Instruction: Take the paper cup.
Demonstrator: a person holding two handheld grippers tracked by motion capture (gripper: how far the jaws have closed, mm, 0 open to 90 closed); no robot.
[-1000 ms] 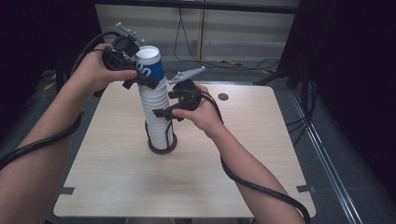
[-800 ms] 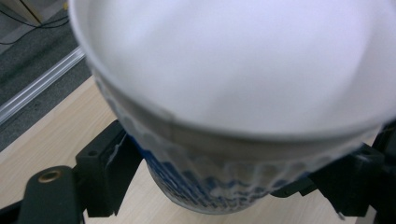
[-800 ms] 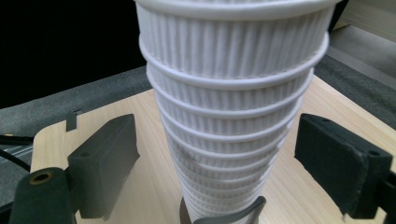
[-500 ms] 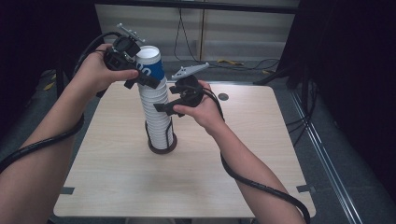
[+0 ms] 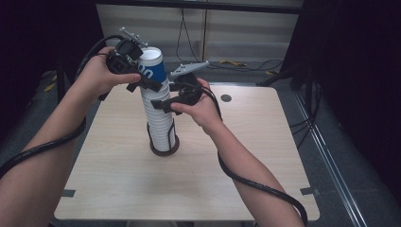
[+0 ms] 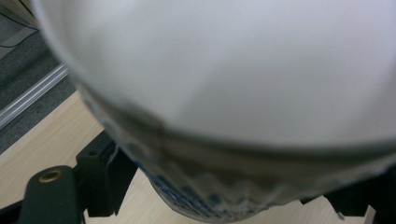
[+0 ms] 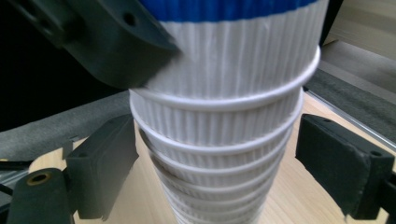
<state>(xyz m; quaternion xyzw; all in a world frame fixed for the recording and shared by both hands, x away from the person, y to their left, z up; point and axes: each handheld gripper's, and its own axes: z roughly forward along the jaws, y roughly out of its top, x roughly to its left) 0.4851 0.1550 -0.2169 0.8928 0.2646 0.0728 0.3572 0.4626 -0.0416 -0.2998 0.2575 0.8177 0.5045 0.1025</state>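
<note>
A tall stack of upturned white ribbed paper cups stands in a black wire holder on the wooden table. The top cup carries a blue band. My left gripper reaches in from the left and is shut on that top cup. Its jaws have just been opening slightly, with the cup between them and the pads against its sides. My right gripper comes in from the right just below. In the right gripper view it clasps the stack under the top cup.
A small dark disc lies on the table's far right part. Cables run over the floor behind the table. Black curtains close in both sides, and a metal rail runs along the floor on the right.
</note>
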